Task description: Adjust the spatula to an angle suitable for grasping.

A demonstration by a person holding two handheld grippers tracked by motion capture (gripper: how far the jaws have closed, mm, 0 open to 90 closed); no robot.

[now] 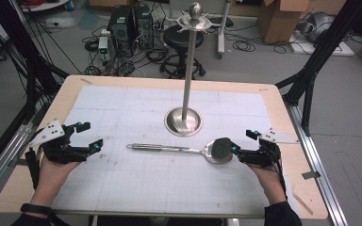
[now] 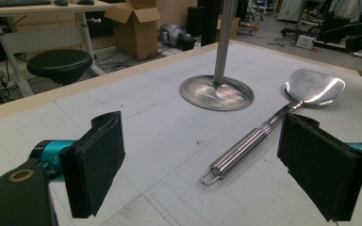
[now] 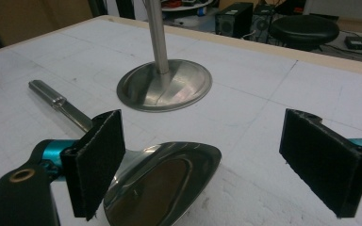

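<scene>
Spatula (image 1: 179,149) approached at its blade by the right gripper (image 1: 243,144), jaws wide, nothing yet held.

It is laid flat on the white gridded mat (image 1: 122,188) near the table's middle, just in front of the round base of the steel stand (image 1: 184,120), handle toward the left edge, blade toward the right. The left gripper (image 1: 88,135) is held near the left edge, jaws also wide, well apart from the handle loop. A pickup appears to be in hand; the blade must next be straddled and the jaws closed. Beyond the far edge of the wooden table (image 1: 273,99), a stool (image 1: 183,36), computer towers (image 1: 131,21), cables and cardboard boxes (image 1: 279,18) are seen.
</scene>
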